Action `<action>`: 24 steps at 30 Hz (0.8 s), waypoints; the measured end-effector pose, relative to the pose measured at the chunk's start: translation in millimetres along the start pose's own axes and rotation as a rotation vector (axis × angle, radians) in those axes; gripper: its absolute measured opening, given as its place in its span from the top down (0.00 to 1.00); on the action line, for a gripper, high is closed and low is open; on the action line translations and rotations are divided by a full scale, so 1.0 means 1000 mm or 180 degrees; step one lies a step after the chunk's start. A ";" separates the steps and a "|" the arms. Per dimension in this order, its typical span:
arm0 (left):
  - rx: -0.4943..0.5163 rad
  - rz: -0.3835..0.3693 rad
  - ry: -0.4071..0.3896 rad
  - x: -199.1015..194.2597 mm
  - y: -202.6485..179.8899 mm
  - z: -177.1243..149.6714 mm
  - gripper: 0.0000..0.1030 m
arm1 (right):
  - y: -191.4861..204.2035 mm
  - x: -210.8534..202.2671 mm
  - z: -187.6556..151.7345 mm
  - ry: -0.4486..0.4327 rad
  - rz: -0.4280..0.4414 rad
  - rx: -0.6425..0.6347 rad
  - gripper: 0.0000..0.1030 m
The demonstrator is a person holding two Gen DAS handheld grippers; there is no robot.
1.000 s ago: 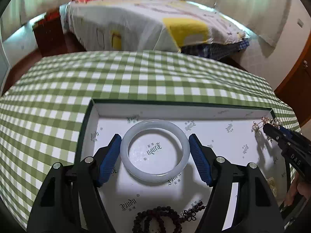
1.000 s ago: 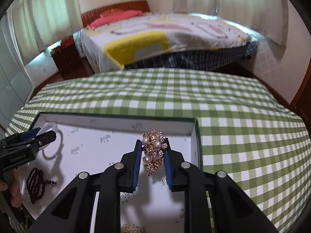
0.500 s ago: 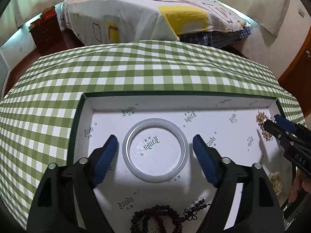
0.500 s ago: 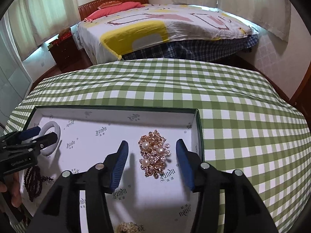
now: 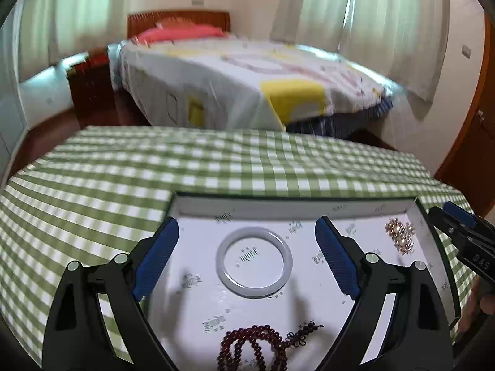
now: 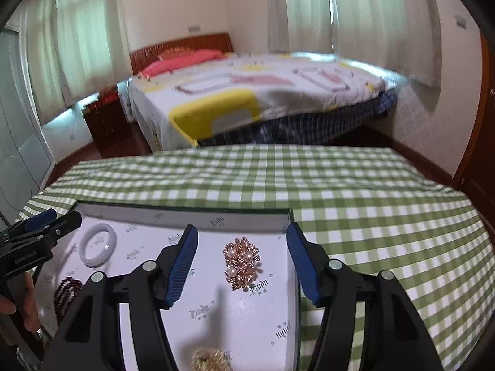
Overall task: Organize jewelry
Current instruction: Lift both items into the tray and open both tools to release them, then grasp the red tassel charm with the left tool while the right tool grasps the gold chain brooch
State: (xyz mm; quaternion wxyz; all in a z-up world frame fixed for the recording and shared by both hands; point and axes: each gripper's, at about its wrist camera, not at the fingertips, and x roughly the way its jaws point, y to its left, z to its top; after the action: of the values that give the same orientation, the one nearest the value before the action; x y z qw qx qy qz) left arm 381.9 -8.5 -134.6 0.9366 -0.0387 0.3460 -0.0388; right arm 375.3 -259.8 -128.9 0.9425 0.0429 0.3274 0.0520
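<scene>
Both grippers look like they're between picks right now. 4 pieces sit in the white box (image 5: 309, 208): the white bangle (image 5: 253, 263) lies flat near the back wall, the rose-gold pearl brooch (image 6: 243, 262) is over by the right wall, the dark bead bracelet (image 5: 256, 352) is at the near edge, and a gold clustery piece (image 6: 212, 359) is half cut off at the bottom of the right view, so I can't tell what it is.

Left gripper (image 5: 247, 262) has its fingers spread wide above the bangle, touching nothing. Right gripper (image 6: 241, 266) is the same deal, fingers well apart on either side of the brooch, not in contact.

My guess is the placing step is done for these 2. Next move would be going for whatever jewelry is left outside the box, though none shows on the green checked tablecloth (image 6: 371, 210) in either view.

Nothing much in the way. The box walls are low but the right gripper sits close to the right one. The bed (image 6: 247, 99) behind is well apart from everything.
</scene>
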 end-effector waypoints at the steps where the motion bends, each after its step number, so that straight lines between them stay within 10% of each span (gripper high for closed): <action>1: 0.0012 0.0025 -0.0095 -0.010 0.000 -0.001 0.15 | 0.001 -0.005 0.000 -0.0041 0.0006 -0.0004 0.43; 10: 0.0216 0.0185 -0.0630 -0.091 -0.009 -0.031 0.14 | 0.021 -0.072 -0.032 -0.0317 0.0037 -0.0077 0.43; 24: -0.0031 0.0291 -0.0496 -0.150 0.012 -0.102 0.14 | 0.050 -0.131 -0.099 -0.0355 0.0008 -0.0204 0.43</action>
State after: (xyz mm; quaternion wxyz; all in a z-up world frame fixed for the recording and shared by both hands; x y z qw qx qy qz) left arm 202.8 13.3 -116.0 0.9613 -0.0304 0.2737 0.0089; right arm 208.3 -221.8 -119.9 0.9601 0.0160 0.2725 0.0611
